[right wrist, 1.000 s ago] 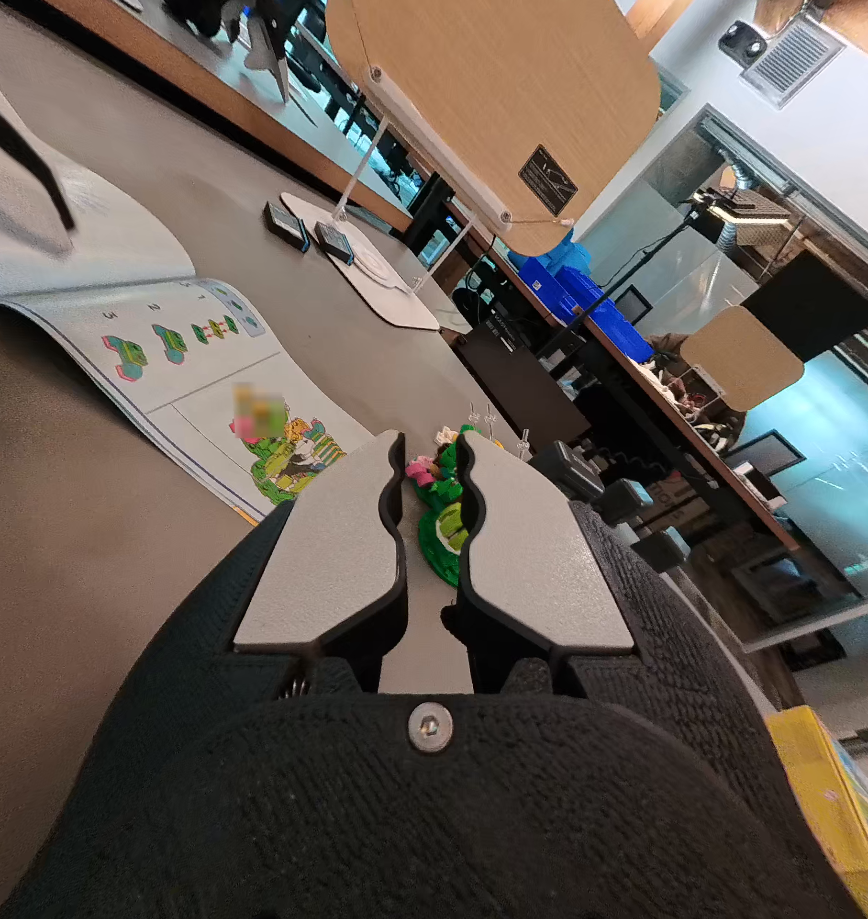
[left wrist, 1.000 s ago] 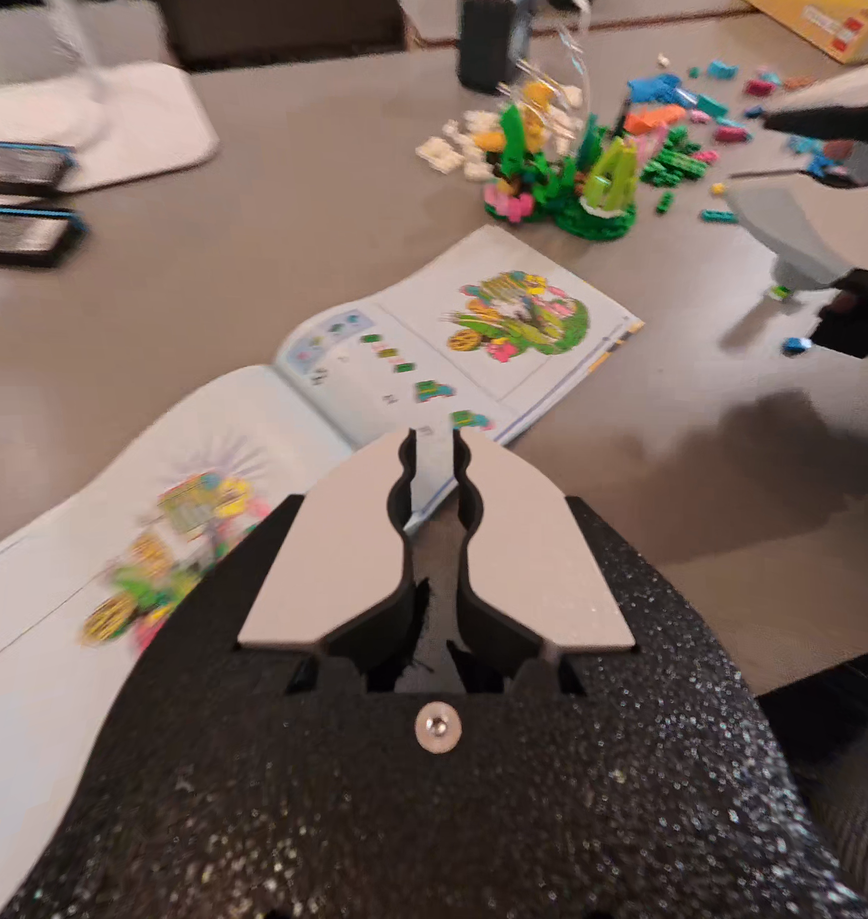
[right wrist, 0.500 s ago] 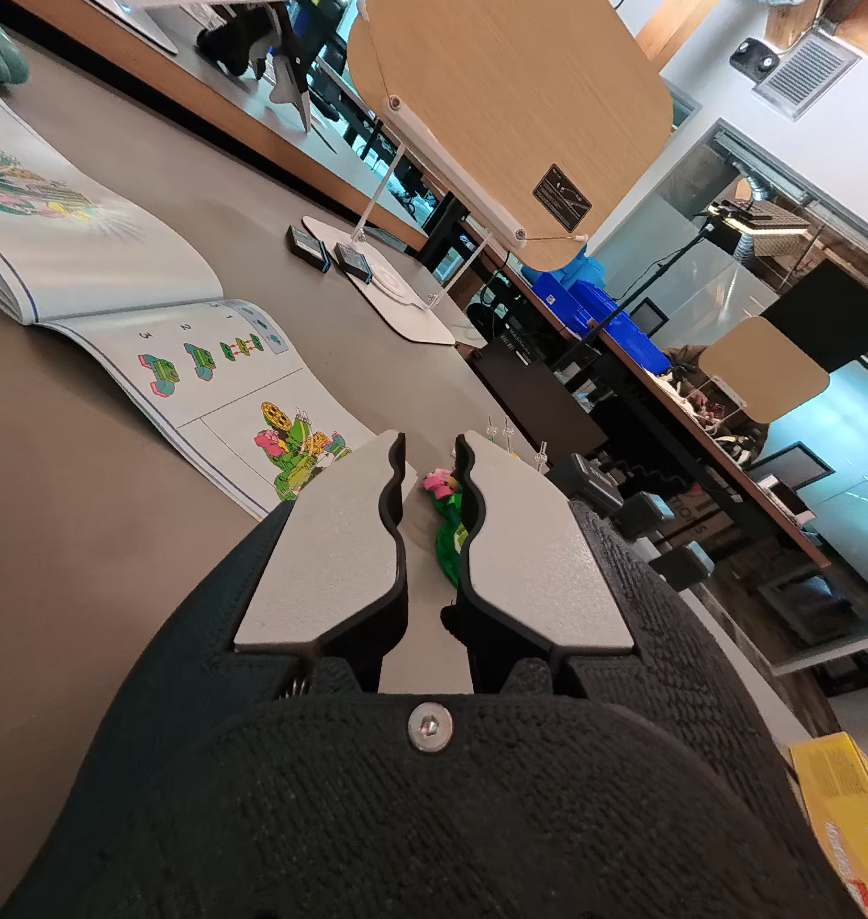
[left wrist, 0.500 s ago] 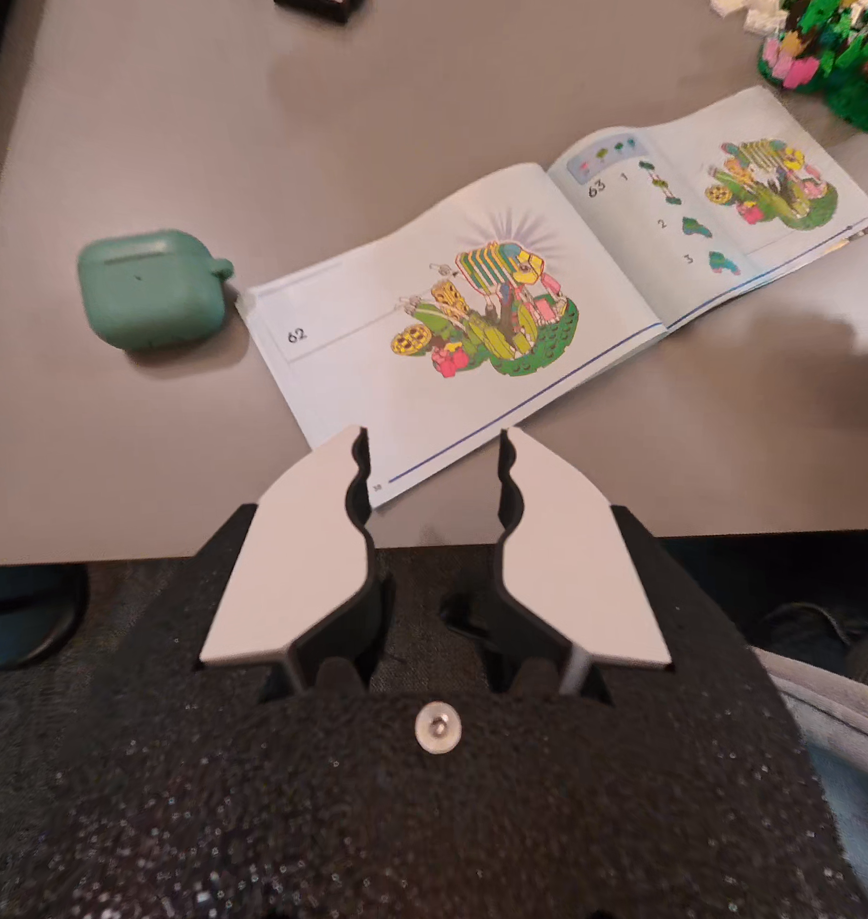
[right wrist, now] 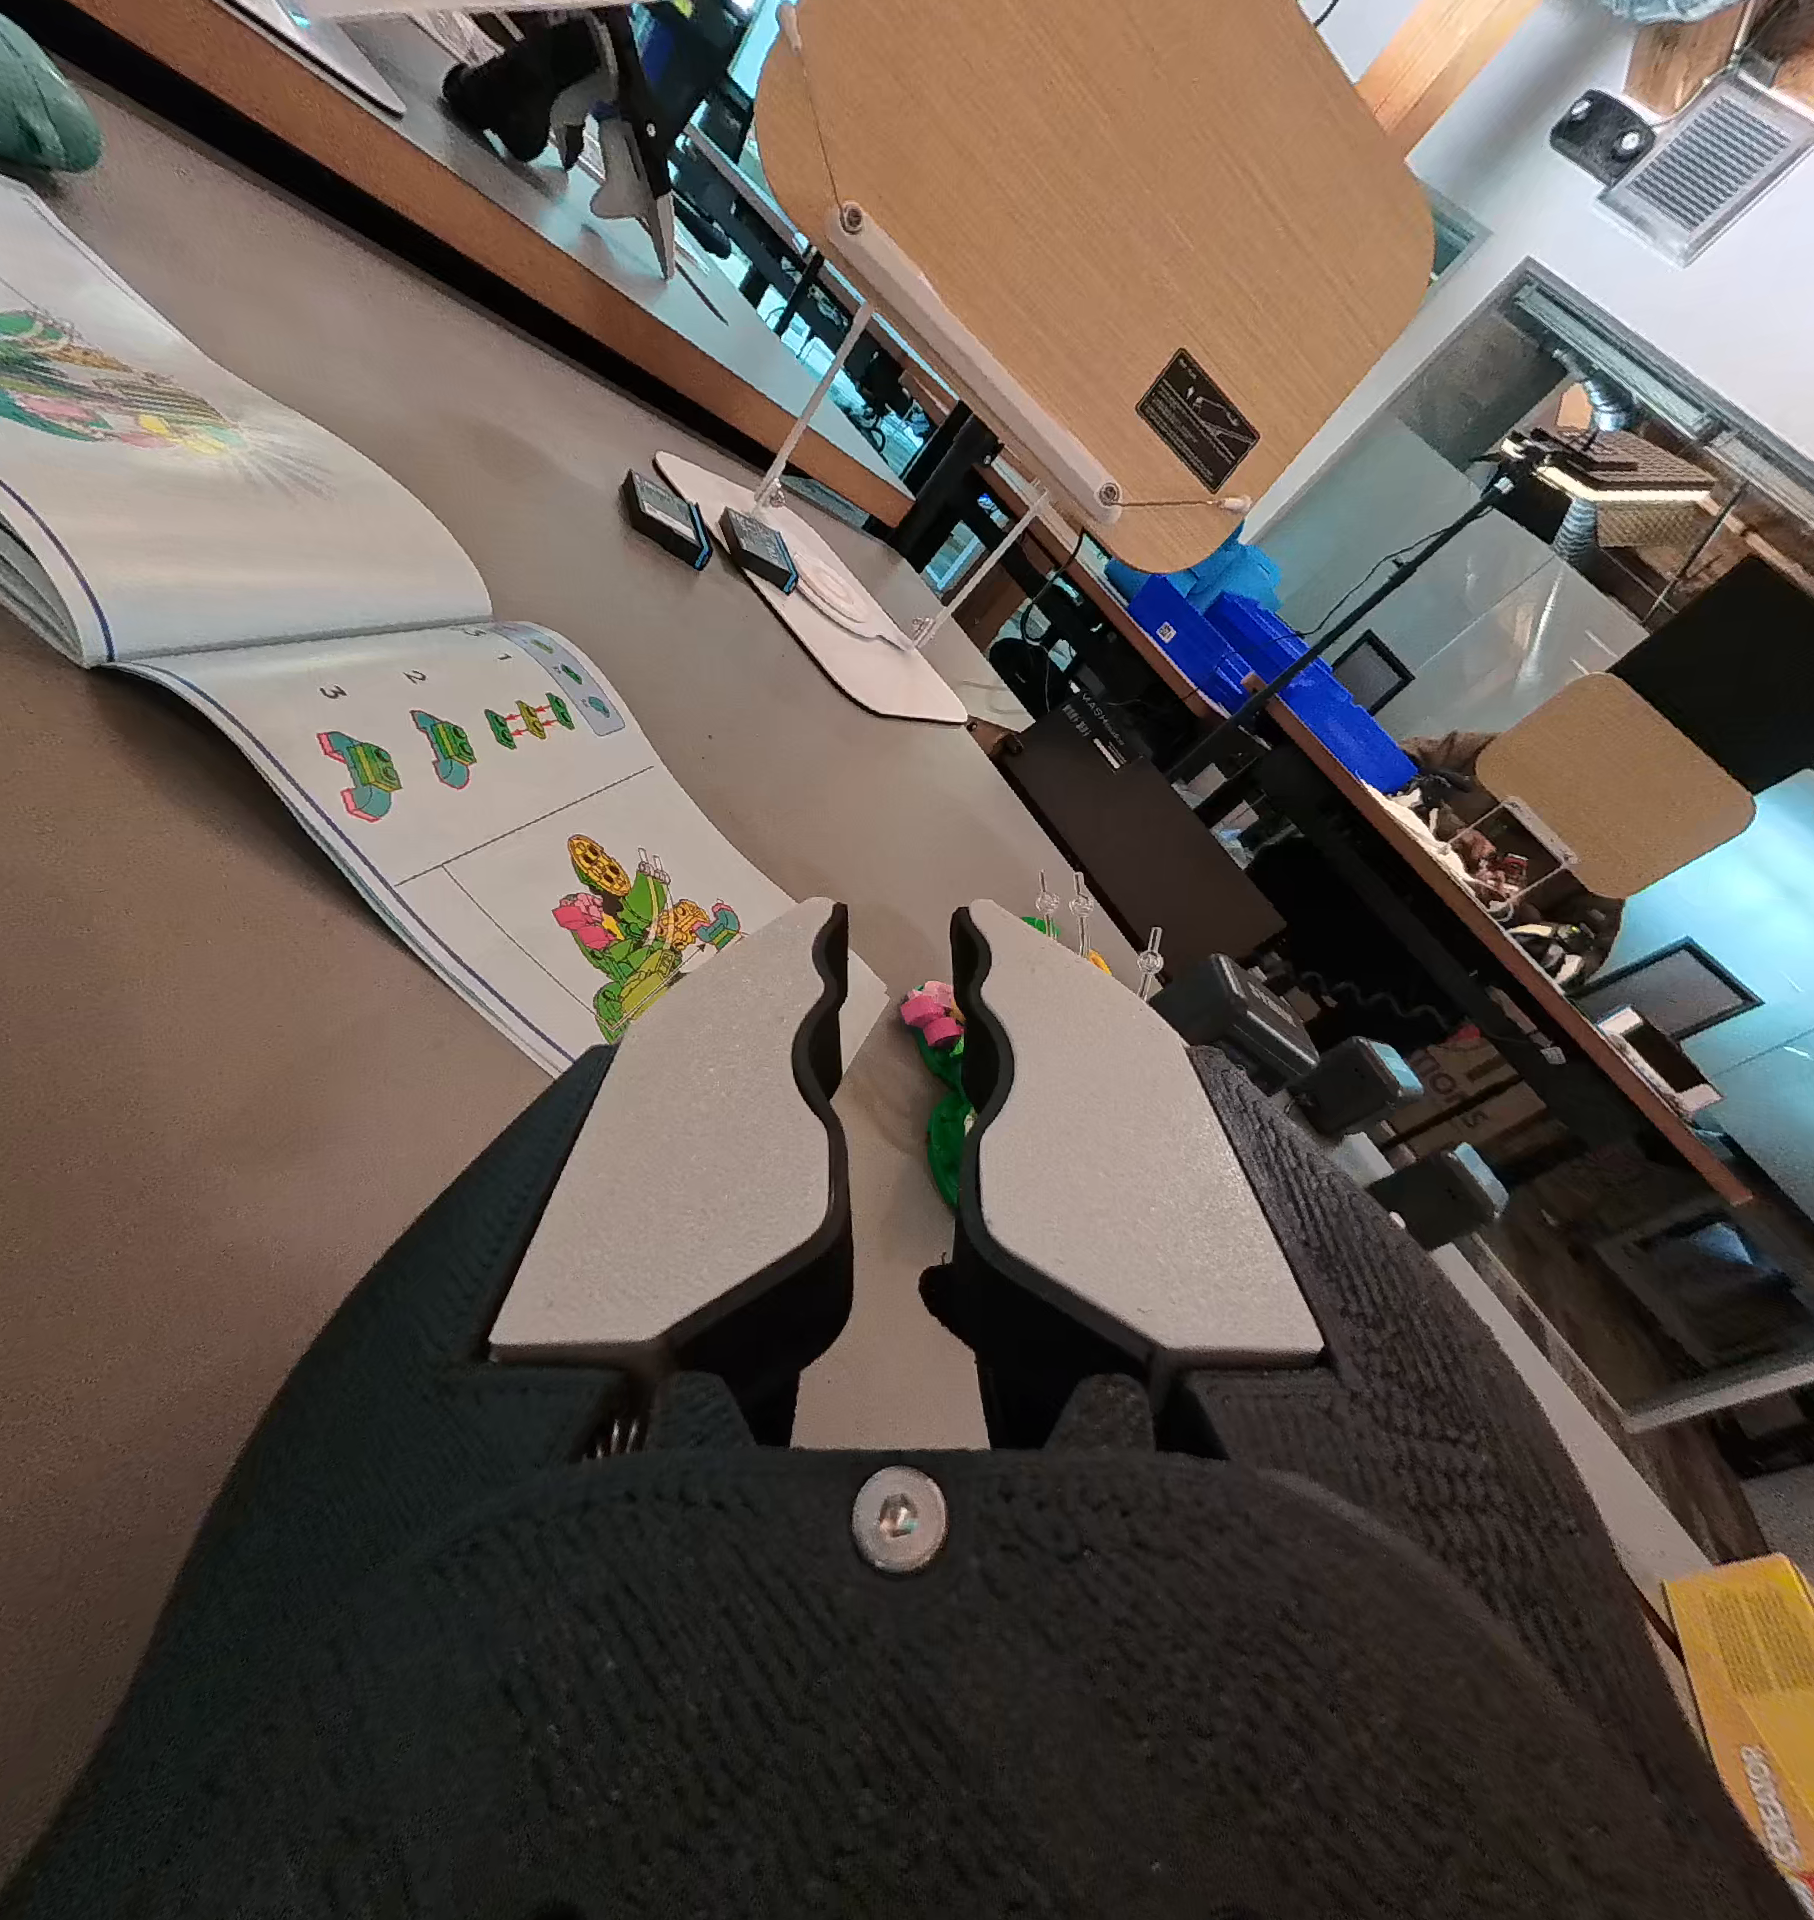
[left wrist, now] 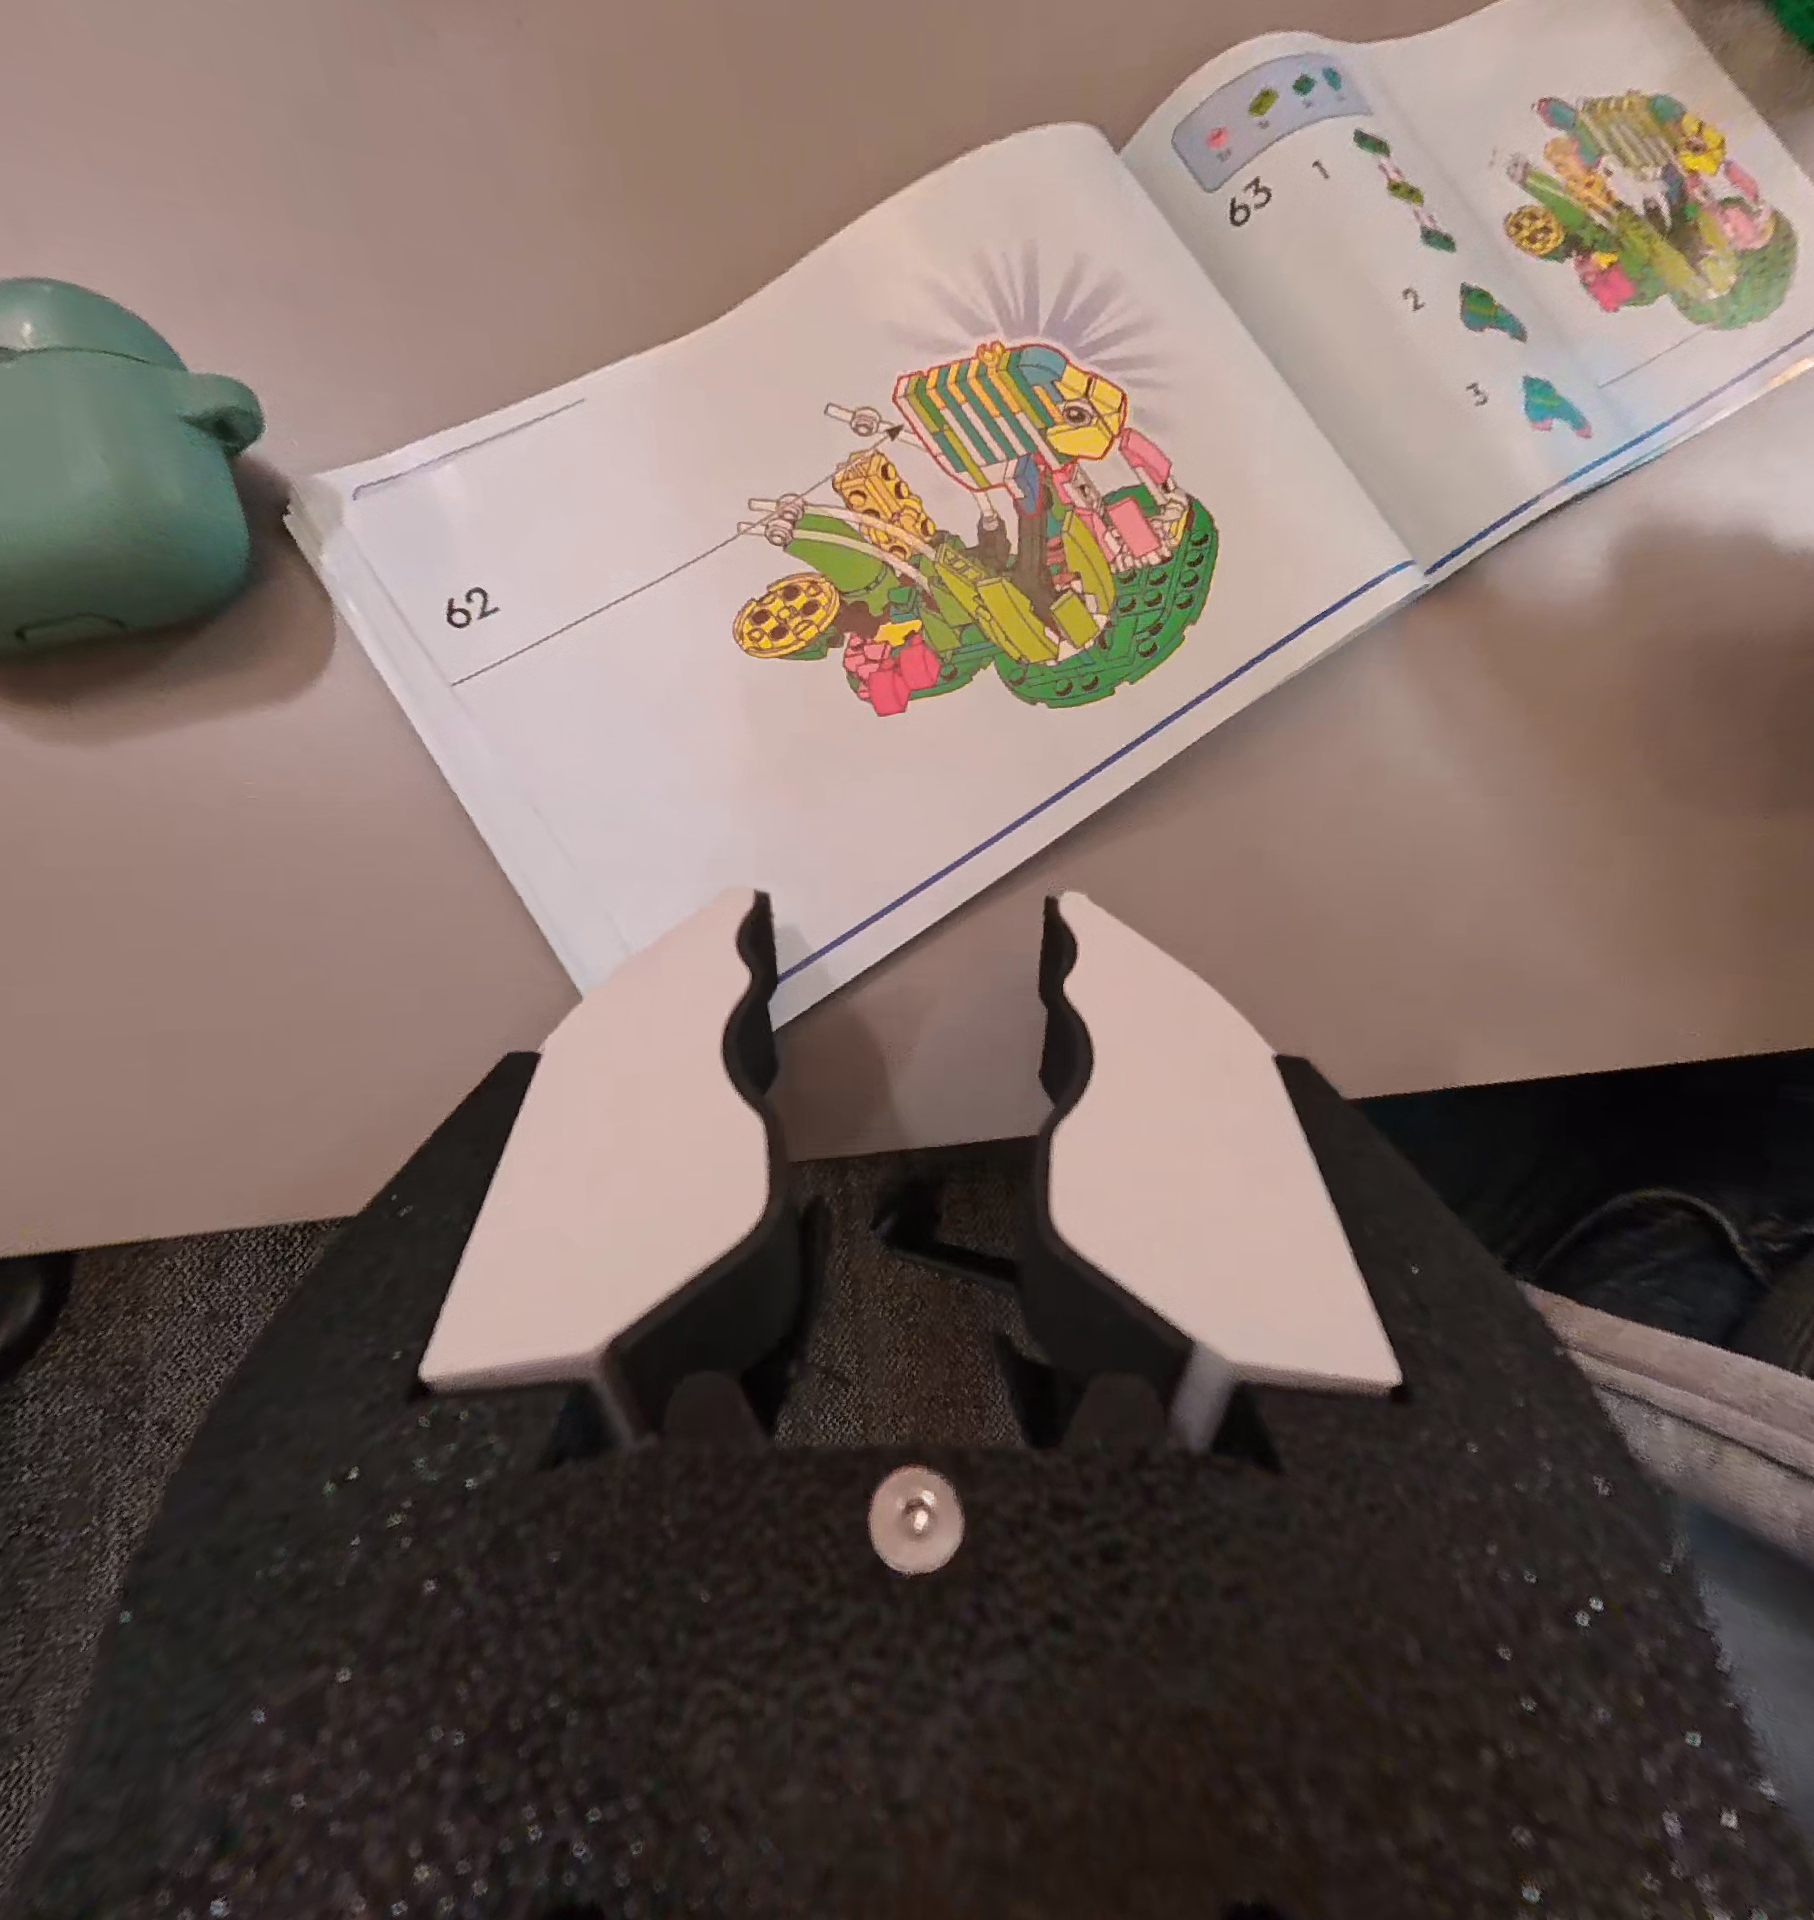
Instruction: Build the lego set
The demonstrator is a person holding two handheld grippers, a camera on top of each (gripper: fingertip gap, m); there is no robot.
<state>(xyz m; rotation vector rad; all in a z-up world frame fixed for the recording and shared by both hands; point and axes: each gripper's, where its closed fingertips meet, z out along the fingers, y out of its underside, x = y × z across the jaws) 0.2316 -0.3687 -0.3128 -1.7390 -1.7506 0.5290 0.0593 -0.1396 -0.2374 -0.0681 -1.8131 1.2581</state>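
Observation:
An open instruction booklet [left wrist: 882, 520] lies on the grey table [left wrist: 207, 935]. It also shows in the right wrist view [right wrist: 363, 727]. My left gripper [left wrist: 905, 914] is open and empty. It hovers over the table's near edge, just short of the booklet's front corner. My right gripper [right wrist: 898, 920] is low over the table, its jaws a narrow gap apart with nothing between them. Past its fingertips stands the partly built green and pink lego model [right wrist: 934, 1029], with clear stalks [right wrist: 1079, 914] rising from it. The right finger hides most of the model.
A green earbud case [left wrist: 72, 468] lies left of the booklet. Two black battery packs [right wrist: 664, 514] sit by a white stand base [right wrist: 861, 644] farther back. A yellow box [right wrist: 1776, 1745] is at the right. The table's near edge [left wrist: 1505, 1070] drops to dark floor. About 30 cm separates my left fingertips from my right.
My left gripper pulled back from the booklet's fold to the near table edge and opened wide. My right gripper stayed low and kept its narrow gap.

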